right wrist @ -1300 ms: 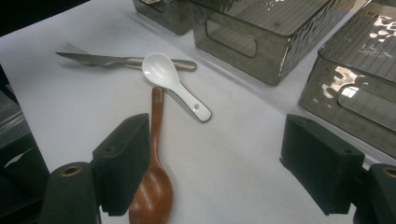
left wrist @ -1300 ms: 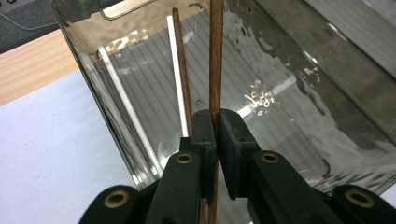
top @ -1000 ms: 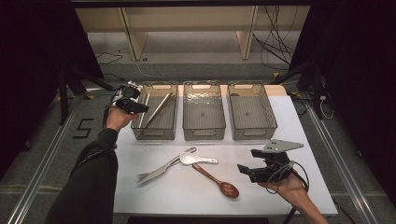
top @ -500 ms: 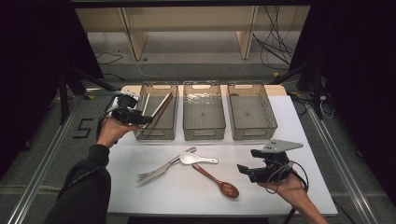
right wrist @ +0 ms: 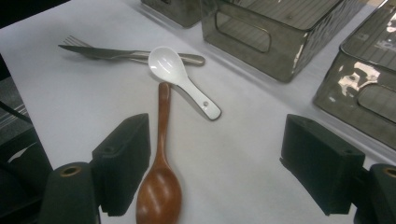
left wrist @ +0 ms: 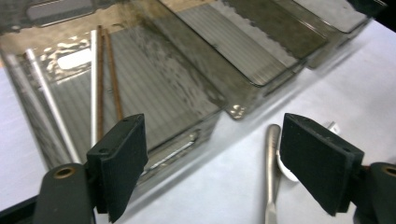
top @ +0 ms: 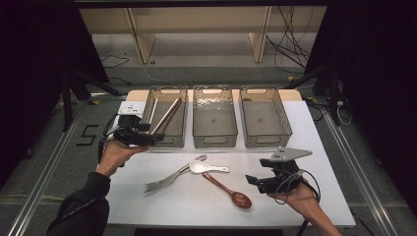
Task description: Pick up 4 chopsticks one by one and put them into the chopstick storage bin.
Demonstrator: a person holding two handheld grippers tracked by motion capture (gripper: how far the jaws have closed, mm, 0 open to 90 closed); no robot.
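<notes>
Scanning from the left, I see my left gripper (top: 147, 139) held in the person's left hand (top: 117, 153) at the near left corner of the left bin (top: 183, 129), its jaws spread wide with nothing between them; in the left gripper view those jaws frame the bin's near wall. Inside that bin lie chopsticks (left wrist: 100, 79), a brown pair next to pale metal ones, running lengthwise and leaning along the left side. Next comes the middle bin (top: 215, 138) and beyond it the right bin (top: 266, 139), all three standing in a row at the far side of the white table (top: 196, 206). On the table in front of the bins the cutlery sits in a loose cluster: a metal fork (top: 162, 182) and a knife (right wrist: 102, 52) lie crossed together, the white ceramic spoon (right wrist: 180, 78) rests with its bowl on their handles, and the wooden spoon (right wrist: 159, 186) lies just beside it, handle tip touching or nearly touching the white one. Furthest right, my right gripper (top: 254, 181) hovers low over the table near the wooden spoon's bowl, jaws apart and holding nothing, the spoon lying by its left jaw in the right gripper view.
</notes>
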